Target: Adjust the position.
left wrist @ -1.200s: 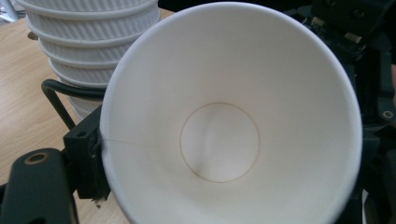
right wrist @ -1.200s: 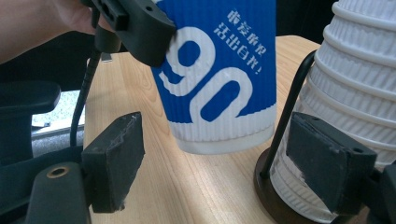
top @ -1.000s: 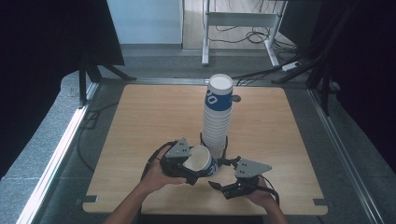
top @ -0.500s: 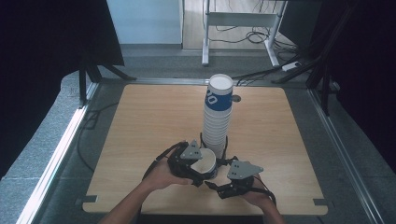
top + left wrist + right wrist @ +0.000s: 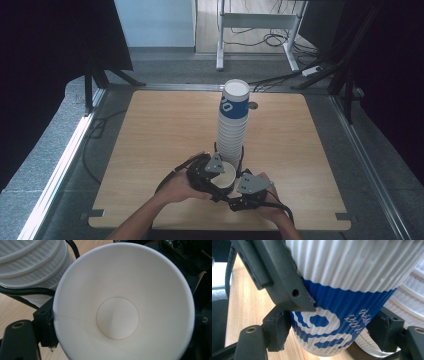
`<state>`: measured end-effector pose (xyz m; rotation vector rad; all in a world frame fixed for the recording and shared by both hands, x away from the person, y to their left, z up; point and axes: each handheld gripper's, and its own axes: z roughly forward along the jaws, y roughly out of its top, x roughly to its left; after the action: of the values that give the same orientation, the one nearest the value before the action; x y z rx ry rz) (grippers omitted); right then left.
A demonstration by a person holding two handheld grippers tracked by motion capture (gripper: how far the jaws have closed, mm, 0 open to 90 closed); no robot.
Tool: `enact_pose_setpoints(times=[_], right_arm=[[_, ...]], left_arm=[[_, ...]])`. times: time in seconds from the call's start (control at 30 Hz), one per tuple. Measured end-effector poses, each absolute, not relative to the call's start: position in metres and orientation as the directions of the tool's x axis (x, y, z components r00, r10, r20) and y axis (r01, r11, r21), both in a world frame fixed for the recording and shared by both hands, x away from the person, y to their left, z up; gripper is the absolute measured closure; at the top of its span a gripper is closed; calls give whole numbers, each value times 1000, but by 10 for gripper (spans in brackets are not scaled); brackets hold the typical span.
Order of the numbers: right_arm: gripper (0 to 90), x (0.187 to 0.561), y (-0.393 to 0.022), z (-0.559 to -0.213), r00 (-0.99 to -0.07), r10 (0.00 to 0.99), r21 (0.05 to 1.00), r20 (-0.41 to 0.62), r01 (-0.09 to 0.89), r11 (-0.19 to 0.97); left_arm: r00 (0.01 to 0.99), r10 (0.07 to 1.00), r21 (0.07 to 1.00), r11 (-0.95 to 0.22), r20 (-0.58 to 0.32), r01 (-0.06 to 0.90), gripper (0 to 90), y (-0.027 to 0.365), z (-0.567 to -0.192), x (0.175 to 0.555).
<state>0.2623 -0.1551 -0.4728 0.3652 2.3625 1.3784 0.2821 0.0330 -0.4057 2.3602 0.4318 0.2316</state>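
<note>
Only blue lettering (unreadable) on the ribbed paper cup (image 5: 342,290).

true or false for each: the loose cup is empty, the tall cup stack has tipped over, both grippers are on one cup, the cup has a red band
1. The loose cup is empty: true, its white inside is bare.
2. The cup stack has tipped over: false, it stands upright on the table.
3. The left gripper and right gripper both meet that one cup: true, the right jaws have just been closing around it.
4. The cup has a red band: false, it is blue with white.
</note>
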Motion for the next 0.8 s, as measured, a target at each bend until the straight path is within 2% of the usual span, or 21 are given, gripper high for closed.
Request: enact_pose_setpoints(times=[0.13, 0.23, 0.4, 0.43, 0.8], right_arm=[[271, 263, -157, -474, -898, 402, 883, -181, 32, 469], [274, 263, -160, -473, -898, 410, 897, -159, 43, 441], [275, 264, -164, -472, -896, 423, 911, -138, 53, 410], [276, 264, -166, -472, -895, 428, 916, -128, 59, 397], [278, 263, -170, -469, -889, 441, 927, -119, 60, 371]], left_arm=[[928, 369, 694, -679, 41, 239, 128, 34, -406, 283], [910, 413, 718, -645, 39, 262, 71, 35, -404, 282], [888, 460, 781, -554, -1, 288, 40, 44, -400, 280], [876, 483, 811, -505, -18, 295, 15, 50, -398, 277], [838, 541, 888, -349, -70, 299, 21, 74, -401, 260]])
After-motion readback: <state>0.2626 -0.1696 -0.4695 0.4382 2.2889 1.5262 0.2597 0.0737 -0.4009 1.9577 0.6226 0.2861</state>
